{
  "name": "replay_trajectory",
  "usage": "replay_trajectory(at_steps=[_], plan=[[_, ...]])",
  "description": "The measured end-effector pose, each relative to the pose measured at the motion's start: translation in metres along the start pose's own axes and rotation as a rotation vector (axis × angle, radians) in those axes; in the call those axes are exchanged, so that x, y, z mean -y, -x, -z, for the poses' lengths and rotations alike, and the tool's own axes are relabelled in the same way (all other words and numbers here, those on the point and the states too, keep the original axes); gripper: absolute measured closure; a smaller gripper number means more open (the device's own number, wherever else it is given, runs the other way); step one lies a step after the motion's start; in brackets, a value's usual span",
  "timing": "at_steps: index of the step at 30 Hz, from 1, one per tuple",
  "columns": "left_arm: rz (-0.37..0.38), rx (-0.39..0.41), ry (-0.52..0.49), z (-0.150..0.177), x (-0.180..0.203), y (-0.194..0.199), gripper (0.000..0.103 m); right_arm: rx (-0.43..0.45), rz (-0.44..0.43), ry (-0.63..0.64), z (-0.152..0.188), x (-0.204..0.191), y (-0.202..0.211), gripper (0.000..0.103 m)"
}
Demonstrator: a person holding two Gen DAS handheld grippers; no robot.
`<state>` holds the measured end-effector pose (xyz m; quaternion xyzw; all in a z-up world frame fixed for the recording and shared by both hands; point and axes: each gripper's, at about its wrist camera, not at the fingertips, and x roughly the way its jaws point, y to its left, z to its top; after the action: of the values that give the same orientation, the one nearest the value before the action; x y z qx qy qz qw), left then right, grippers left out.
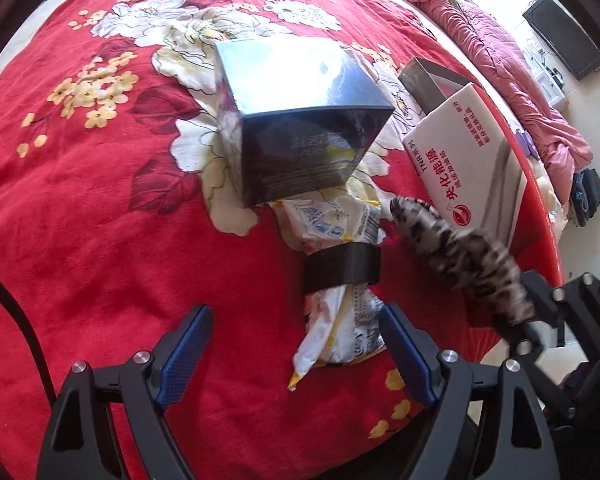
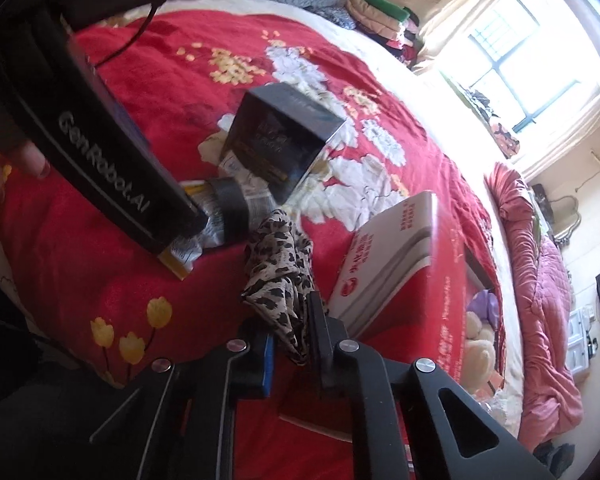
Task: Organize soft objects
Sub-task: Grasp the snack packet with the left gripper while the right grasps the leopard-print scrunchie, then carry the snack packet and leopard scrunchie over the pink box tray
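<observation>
The right gripper is pressed together on a leopard-print cloth, which hangs bunched over the red flowered bedspread, between a white box with red letters and a crumpled yellow-white packet that has a black band around it. The left gripper is spread wide and empty; the near end of the packet lies between its blue pads. A shiny dark box stands on the far end of the packet.

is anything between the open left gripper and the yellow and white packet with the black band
Nothing visible. The left gripper hangs open with the packet partly between its fingers. The dark box sits on the packet's far end, beyond the band.
</observation>
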<state>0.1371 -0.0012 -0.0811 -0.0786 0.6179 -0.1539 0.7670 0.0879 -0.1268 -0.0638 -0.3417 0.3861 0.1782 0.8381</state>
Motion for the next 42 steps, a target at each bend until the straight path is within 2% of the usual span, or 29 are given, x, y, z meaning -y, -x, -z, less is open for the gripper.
replay_trajectory(at_steps=[4, 6, 7, 8, 9, 16, 21, 31, 42], plan=[[0.001, -0.013, -0.008, -0.004, 0.011, -0.012, 0.022, 0.059, -0.015, -0.136, -0.006, 0.031, 0.010, 0.094], [-0.024, -0.007, -0.005, -0.006, 0.013, -0.016, 0.038, 0.083, -0.047, -0.208, -0.007, 0.044, 0.015, 0.094], [-0.028, -0.001, 0.005, -0.008, 0.014, -0.017, 0.042, 0.096, -0.056, -0.244, -0.007, 0.050, 0.017, 0.094], [-0.010, 0.005, 0.011, -0.009, 0.015, -0.017, 0.054, 0.104, -0.075, -0.277, -0.007, 0.056, 0.018, 0.094], [0.023, 0.007, 0.033, -0.011, 0.014, -0.017, 0.061, 0.117, -0.086, -0.305, -0.006, 0.061, 0.021, 0.094], [0.046, 0.051, 0.063, -0.009, 0.023, -0.007, 0.063, 0.187, -0.109, -0.434, -0.004, 0.084, 0.050, 0.094], [0.036, 0.136, -0.001, -0.004, 0.055, 0.032, 0.063, 0.242, -0.110, -0.529, 0.006, 0.104, 0.073, 0.094], [0.041, 0.253, -0.140, -0.015, 0.126, 0.095, 0.063, 0.313, 0.012, -0.668, 0.043, 0.157, 0.127, 0.094], [0.043, 0.243, -0.277, -0.018, 0.207, 0.095, 0.063, 0.324, 0.144, -0.810, 0.102, 0.202, 0.160, 0.094]])
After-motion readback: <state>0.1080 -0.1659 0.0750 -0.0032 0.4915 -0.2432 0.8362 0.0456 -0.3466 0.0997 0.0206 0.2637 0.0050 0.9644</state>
